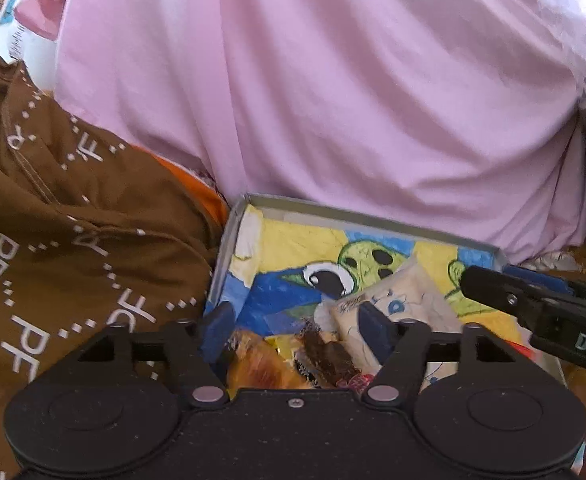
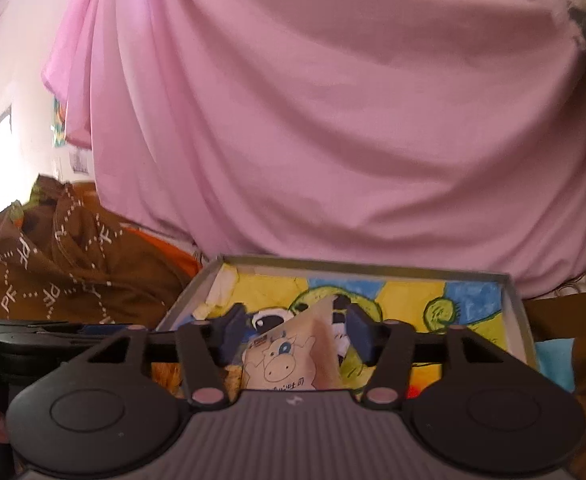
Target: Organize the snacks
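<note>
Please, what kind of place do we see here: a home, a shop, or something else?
Probably a home, maybe a bedroom, though little of the room shows. A pink cloth is draped behind, a brown printed garment lies crumpled at the left, and the shallow box holding the snacks is lined with a hand-coloured drawing.

The brown cloth (image 1: pixel 73 248) at the left bears the letters "PF" in white, repeated between dotted diamond lines, also legible on it in the right wrist view; the black arm of the right gripper (image 1: pixel 469 280), entering from the right, carries pale letters reading "DAS", cut off at the frame edge; the cream snack packet (image 2: pixel 289 356) with a drawn cow has print below the cow, too blurred to read.
</note>
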